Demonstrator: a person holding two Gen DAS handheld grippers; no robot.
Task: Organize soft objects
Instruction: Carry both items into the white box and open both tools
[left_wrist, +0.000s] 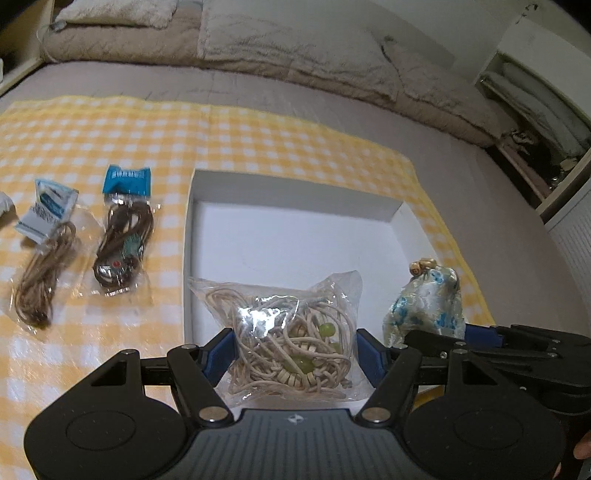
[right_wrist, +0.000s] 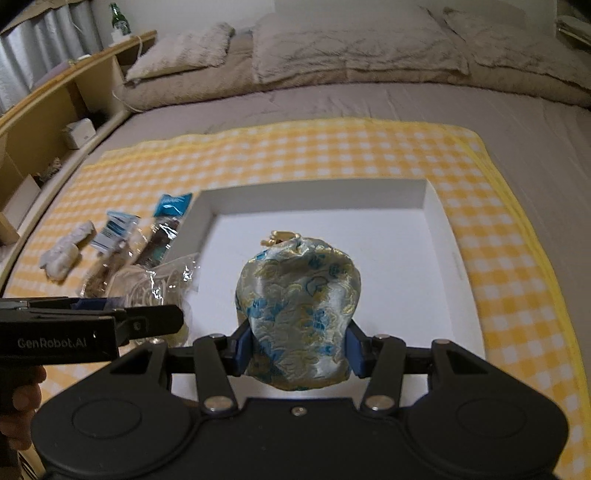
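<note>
Right wrist: I grip pouch (right_wrist: 299, 314) over box (right_wrist: 436, 206) | left gripper (left_wrist: 295, 354) clamps bag (left_wrist: 288, 332) at 9 o'clock | lower both, then release.

Each view is taken from just behind its own fingers, looking down and forward toward the bed's pillow edge. The white box (left_wrist: 295, 236) (right_wrist: 321, 229) on the yellow checked cloth (left_wrist: 110, 147) (right_wrist: 295, 155) is shared, seen close.
</note>
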